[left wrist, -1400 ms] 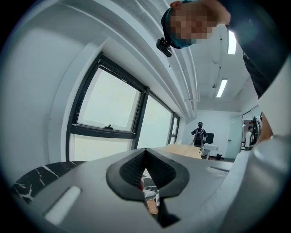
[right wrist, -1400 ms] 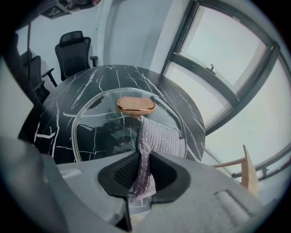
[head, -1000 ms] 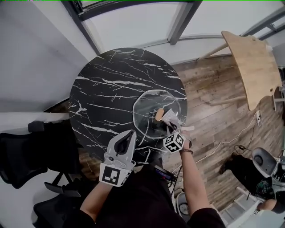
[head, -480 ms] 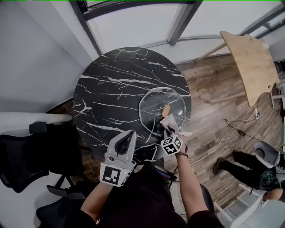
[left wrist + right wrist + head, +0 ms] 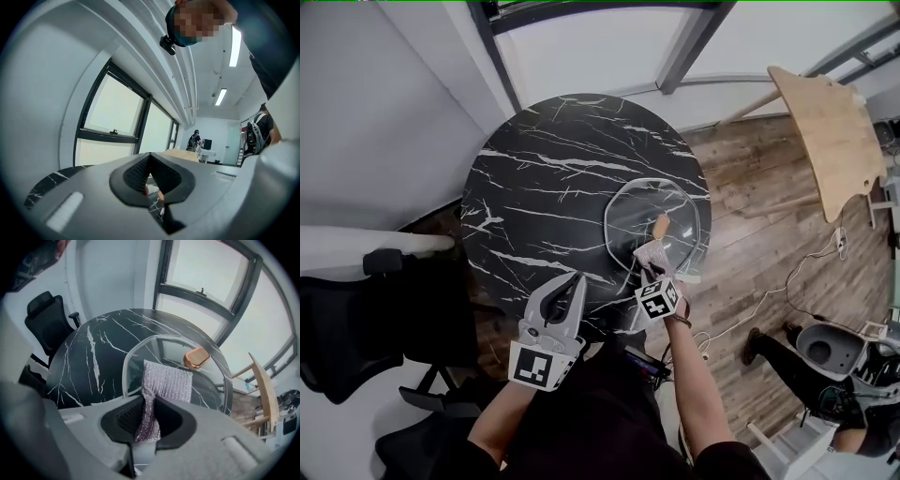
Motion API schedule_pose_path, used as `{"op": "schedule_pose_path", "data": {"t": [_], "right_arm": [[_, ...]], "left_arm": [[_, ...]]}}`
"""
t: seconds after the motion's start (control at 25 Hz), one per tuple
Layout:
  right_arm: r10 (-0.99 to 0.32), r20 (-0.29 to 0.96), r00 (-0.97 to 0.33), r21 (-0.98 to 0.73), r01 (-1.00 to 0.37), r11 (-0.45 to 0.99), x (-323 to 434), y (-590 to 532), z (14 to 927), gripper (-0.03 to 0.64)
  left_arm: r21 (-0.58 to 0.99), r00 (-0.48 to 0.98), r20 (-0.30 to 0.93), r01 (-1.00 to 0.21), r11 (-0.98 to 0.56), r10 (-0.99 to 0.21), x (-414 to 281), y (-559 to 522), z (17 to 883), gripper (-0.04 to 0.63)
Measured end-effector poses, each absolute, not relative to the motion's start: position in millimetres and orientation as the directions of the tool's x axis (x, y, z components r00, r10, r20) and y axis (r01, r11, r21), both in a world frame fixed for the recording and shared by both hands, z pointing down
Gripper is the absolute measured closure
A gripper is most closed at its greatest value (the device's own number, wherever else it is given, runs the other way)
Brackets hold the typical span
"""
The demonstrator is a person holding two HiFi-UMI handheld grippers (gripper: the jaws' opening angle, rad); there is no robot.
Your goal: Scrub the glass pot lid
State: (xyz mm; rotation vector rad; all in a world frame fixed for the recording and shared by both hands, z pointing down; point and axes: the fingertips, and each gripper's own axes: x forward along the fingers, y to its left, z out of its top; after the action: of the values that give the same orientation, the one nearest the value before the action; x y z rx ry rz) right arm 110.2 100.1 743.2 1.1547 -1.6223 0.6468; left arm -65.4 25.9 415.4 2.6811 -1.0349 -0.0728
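Item one, glass pot lid (image 5: 630,214) (image 5: 161,348): I find it lying flat on the round black marbled surface (image 5: 544,187) (image 5: 89,357), toward its right edge, with the copper-coloured knob (image 5: 660,226) (image 5: 196,357) up. Item two, right gripper (image 5: 649,269) (image 5: 149,416): I have its jaws clamped on a silver mesh scrubbing cloth (image 5: 652,253) (image 5: 166,383), whose free end spreads over the glass just short of the knob. Item three, left gripper (image 5: 566,289) (image 5: 150,161): I hold it over the near edge of the surface, clear of the lid, jaws together with nothing between them.
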Motion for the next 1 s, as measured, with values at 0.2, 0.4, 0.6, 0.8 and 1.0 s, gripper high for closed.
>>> {"op": "schedule_pose_path", "data": {"t": [0.2, 0.4, 0.6, 0.8, 1.0], "right_arm": [[-0.369, 0.926, -0.077, 0.084, -0.912, 0.403, 89.9, 96.5, 744.3, 0.546], [-0.357, 0.925, -0.128, 0.034, -0.91, 0.414, 68.1, 93.6, 746.4, 0.546], [-0.35, 0.922, -0.166, -0.014, -0.917, 0.398, 59.0, 93.9, 747.7, 0.546], [-0.328, 0.921, -0.212, -0.059, -0.905, 0.421, 47.1, 93.1, 749.2, 0.548], [-0.313, 0.921, -0.233, -0.058, -0.875, 0.482, 33.1, 90.1, 752.3, 0.548]], "left_arm": [[0.261, 0.75, 0.064, -0.65, -0.714, -0.659, -76.1, 28.4, 420.5, 0.593], [0.268, 0.75, 0.084, -0.651, -0.71, -0.656, -78.8, 30.5, 425.5, 0.593], [0.267, 0.737, 0.048, -0.66, -0.702, -0.674, -77.8, 28.1, 419.7, 0.592], [0.264, 0.724, 0.065, -0.676, -0.688, -0.687, -76.7, 26.3, 422.5, 0.593], [0.271, 0.711, 0.079, -0.689, -0.672, -0.698, -74.0, 25.8, 425.4, 0.592]]}}
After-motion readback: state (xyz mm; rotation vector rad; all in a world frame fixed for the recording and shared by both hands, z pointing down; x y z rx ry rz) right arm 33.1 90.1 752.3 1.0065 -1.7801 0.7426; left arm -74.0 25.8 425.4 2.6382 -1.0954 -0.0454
